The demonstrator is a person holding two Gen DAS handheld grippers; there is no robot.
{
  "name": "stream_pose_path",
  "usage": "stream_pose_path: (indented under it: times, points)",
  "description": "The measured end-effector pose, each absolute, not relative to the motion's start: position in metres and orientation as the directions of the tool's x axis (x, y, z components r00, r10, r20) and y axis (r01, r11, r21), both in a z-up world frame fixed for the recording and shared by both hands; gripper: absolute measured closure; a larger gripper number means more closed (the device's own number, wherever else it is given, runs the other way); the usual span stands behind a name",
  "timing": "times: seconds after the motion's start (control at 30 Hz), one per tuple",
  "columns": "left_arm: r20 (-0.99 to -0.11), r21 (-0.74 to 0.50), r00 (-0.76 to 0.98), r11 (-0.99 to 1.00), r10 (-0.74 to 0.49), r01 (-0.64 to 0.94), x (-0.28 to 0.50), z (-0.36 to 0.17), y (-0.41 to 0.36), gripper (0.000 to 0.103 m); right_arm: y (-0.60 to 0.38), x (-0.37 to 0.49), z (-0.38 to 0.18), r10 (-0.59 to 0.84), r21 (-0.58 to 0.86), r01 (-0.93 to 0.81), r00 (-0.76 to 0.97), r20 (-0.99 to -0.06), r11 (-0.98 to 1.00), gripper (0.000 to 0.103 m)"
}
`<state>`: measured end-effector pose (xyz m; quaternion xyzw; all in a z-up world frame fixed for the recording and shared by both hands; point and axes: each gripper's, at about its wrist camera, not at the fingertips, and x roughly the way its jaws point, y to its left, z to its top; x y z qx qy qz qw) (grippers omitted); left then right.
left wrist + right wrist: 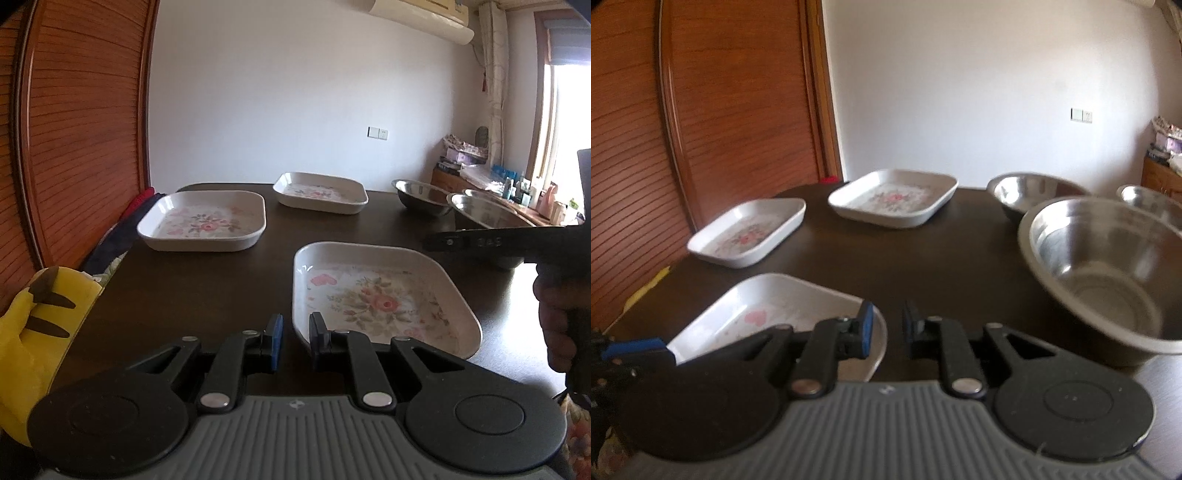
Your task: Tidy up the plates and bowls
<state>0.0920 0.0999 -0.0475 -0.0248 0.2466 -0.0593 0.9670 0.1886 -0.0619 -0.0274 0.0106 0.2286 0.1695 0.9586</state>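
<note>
Left gripper (295, 332): jaws clamped on near corner rim of nearest white square floral plate (376, 295). Right gripper (888, 328): jaws slightly apart, empty. Dark wooden table (207, 284): two matching plates beyond the nearest plate; steel bowls (1108, 273) right of it; bare tabletop between. White wall behind.

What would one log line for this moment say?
left gripper: jaws closed on corner of nearest white floral square plate | right gripper: jaws open, empty, over dark table | steel bowls: unstacked
</note>
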Motion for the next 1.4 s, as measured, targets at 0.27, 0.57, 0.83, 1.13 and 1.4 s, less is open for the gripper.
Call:
stream_pose_path:
  times: [0.27, 0.57, 0.83, 1.13, 1.4]
  points:
    - [-0.416, -0.065, 0.9, 0.992, -0.129, 0.112, 0.075, -0.027, 0.096, 0.047, -0.068, 0.147, -0.005, 0.356, 0.084, -0.349, 0.865, -0.355, 0.933, 0.072]
    - [-0.382, -0.043, 0.916, 0.993, -0.12, 0.112, 0.067, -0.018, 0.09, 0.028, -0.061, 0.117, 0.005, 0.384, 0.063, -0.383, 0.872, -0.305, 0.921, 0.069]
    - [-0.35, -0.024, 0.933, 0.996, -0.089, 0.086, 0.067, -0.016, 0.093, 0.004, -0.059, 0.102, 0.007, 0.382, 0.037, -0.386, 0.887, -0.259, 0.922, 0.053]
    - [-0.36, 0.0, 0.932, 0.999, -0.04, 0.043, 0.07, -0.015, 0.095, 0.0, -0.062, 0.101, 0.009, 0.369, 0.033, -0.371, 0.902, -0.224, 0.928, 0.01]
    - [-0.384, 0.016, 0.923, 1.0, -0.013, 0.02, 0.071, -0.012, 0.095, 0.0, -0.066, 0.107, 0.013, 0.348, 0.045, -0.348, 0.909, -0.227, 0.937, 0.0]
